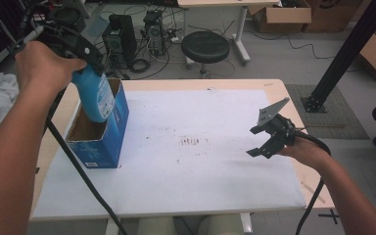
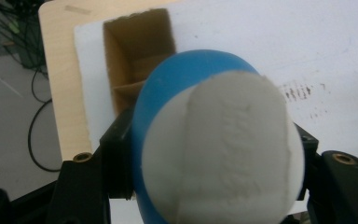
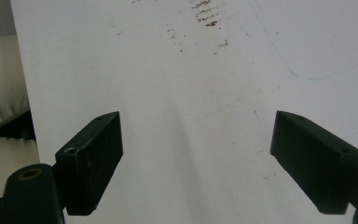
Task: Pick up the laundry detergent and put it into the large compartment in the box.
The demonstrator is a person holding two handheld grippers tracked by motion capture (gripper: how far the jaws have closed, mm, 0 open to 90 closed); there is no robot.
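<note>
At the upper left of the high view, the left hand-held gripper grasps a blue bottle by its top and holds it upright, its lower end dipping into the open top of a blue box that stands on the white board covering the counter. In the left gripper view the bottle sits clamped between the two black jaws, its white cap toward the camera, with the box's brown inside above it. At the right of the high view, the right hand-held gripper hangs over the board with jaws spread wide and nothing between them; the right gripper view shows bare, scuffed board between them.
</note>
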